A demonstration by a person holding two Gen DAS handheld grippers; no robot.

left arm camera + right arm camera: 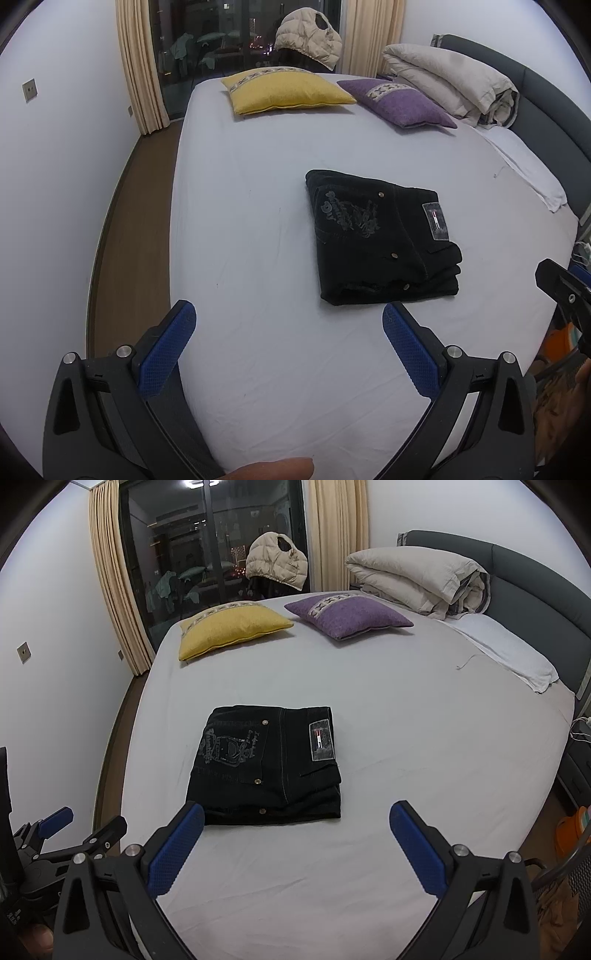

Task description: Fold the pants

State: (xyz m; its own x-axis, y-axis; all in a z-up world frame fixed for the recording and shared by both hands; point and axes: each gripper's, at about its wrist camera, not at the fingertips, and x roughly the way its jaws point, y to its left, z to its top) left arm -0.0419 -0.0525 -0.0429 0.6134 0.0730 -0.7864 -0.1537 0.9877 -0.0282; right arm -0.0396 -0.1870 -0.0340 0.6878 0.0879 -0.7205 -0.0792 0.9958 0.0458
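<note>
Left gripper (289, 323) spread wide, blue pads (168, 350) well apart, nothing between them, hovering over the near edge of the bed (258, 229). Right gripper (297, 823) likewise spread wide and empty, pads (176, 853) held above the same near edge; seen also from the left wrist view as a dark shape at the far right (565, 295). Left gripper seen from the right wrist view at lower left (70, 834), apart from the pants.

Just beyond the fingertips, black pants (384, 240) (267, 764) folded into a compact, thick rectangle, lying flat on the pale sheet toward the near middle of the bed, touched by neither gripper. Back pocket with grey print facing up, small patch label (322, 740) near the right side of the bundle, layered edges showing along the near and right sides.

Farther back, near the far edge: yellow cushion (229, 629) on the left, purple cushion (349, 614) beside it on the right. At the far right corner, folded beige duvet (417, 579) against the dark headboard (535, 587), with a white pillow (509, 650) along the right edge. Beyond the bed, beige puffer vest (277, 561) draped before the dark window (192, 546), cream curtains (110, 579) either side
</note>
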